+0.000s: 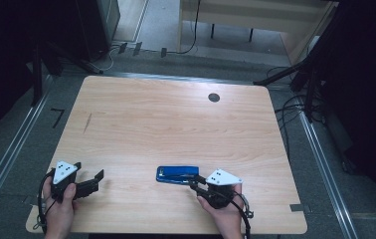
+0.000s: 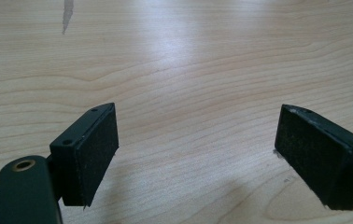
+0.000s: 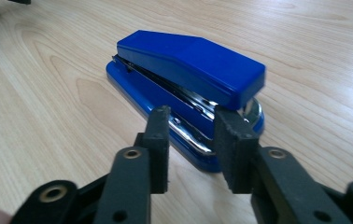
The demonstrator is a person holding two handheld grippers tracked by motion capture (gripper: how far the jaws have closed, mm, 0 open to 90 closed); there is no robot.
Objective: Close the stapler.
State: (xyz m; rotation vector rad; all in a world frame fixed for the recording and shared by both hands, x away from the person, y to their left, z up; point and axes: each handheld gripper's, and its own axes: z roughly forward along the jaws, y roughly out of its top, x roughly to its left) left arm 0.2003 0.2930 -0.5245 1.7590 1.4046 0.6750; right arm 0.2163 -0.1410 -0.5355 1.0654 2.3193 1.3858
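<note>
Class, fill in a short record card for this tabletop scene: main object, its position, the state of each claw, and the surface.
Main object: blue plastic stapler with metal inner parts, lying flat and closed.
Position: near edge of the table, right of centre, just ahead of the right claw.
Right claw: jaws a narrow gap apart, close to the stapler's end; contact cannot be told.
Left claw: jaws wide apart over bare wood, nothing between them.
Surface: light wooden table with a round dark grommet near the far edge.

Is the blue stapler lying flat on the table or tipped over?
Flat. The stapler rests on its base on the table, top arm lowered.
</note>
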